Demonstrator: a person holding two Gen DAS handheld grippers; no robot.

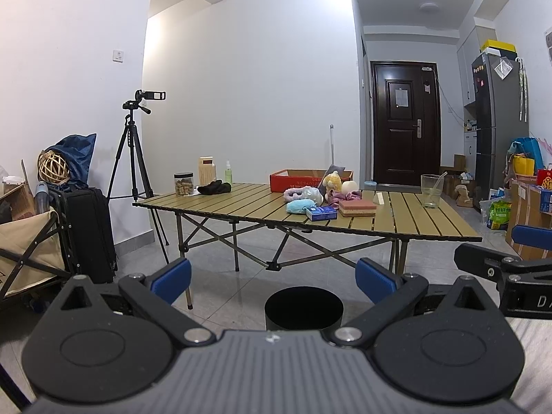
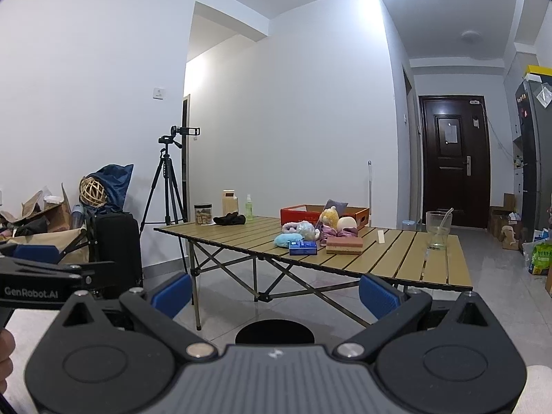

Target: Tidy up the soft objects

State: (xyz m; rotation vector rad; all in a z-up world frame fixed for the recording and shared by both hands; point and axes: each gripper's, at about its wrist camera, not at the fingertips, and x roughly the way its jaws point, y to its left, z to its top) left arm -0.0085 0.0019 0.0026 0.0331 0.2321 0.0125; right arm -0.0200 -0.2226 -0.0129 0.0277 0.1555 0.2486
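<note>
presently both claws are released and empty: left gripper (image 1: 274, 281), right gripper (image 2: 275, 295), well short of the folding table (image 1: 396, 220). soft objects (image 1: 312, 195) cluster mid-table, just near of the red box (image 1: 293, 180); likely light and yielding, best pinched at a bulging fold.

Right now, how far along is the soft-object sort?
Done: nothing; the red cardboard box looks unloaded. In hand: nothing; left tool and right tool are open, short of the folding slatted table. Left: the pile of plush toys on it.
</note>
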